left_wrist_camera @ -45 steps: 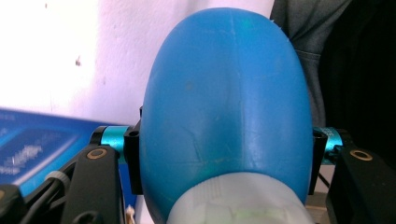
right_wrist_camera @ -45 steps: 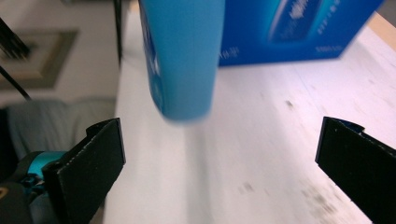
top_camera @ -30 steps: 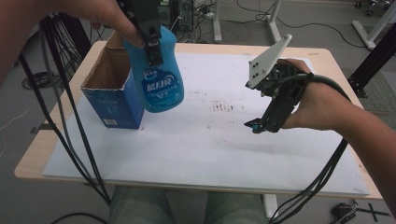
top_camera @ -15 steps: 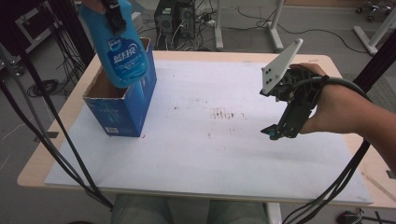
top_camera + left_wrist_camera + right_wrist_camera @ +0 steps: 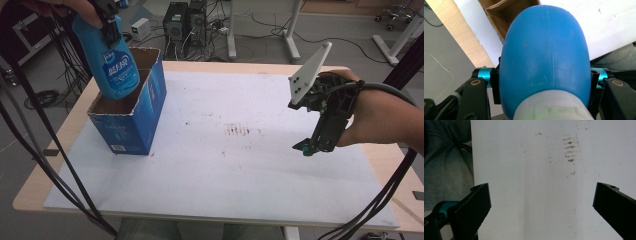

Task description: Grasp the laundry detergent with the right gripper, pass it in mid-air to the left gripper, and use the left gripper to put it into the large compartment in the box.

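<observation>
I see L gripper (image 5: 111,31) clamped on blue bottle (image 5: 111,62), base hanging over open blue carton (image 5: 131,112) directly below. R gripper (image 5: 541,207) jaws wide apart, nothing between.

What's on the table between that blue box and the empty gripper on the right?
Nothing but bare white mat with faint brown smudges, seen from the high view.

A white sheet (image 5: 240,165) with brown smudges (image 5: 240,131) covers the wooden table (image 5: 35,185); computer towers (image 5: 192,22) stand behind.
</observation>
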`<state>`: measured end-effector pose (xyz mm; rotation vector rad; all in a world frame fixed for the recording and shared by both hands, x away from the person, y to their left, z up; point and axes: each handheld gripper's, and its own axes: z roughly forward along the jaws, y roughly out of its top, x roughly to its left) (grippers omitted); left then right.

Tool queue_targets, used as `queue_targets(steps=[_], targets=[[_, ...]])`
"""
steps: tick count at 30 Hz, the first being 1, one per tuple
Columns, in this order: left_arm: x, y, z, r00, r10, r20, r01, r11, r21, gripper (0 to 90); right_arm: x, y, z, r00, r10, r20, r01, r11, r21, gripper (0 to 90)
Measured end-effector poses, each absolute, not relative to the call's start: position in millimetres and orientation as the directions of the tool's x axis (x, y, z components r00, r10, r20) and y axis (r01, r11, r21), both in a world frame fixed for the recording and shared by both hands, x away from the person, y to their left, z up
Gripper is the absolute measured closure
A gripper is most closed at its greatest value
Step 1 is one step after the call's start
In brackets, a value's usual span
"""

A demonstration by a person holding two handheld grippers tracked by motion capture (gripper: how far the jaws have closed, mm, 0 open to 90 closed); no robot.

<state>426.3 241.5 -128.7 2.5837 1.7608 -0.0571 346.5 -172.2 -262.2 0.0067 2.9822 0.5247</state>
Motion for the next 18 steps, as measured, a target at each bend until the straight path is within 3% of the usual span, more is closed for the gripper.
queue_targets(steps=[11, 18], targets=[[434, 250, -167, 0.338, 0.94, -0.043, 0.94, -0.339, -0.031, 38.8, 348, -167, -265, -0.994, 0.019, -0.107, -0.018, 0.944, 0.331, 0.6], [434, 251, -198, 0.39, 0.919, -0.058, 0.918, -0.393, -0.05, 38.8, 347, -164, -267, -0.994, 0.016, -0.106, -0.02, 0.946, 0.325, 0.6]])
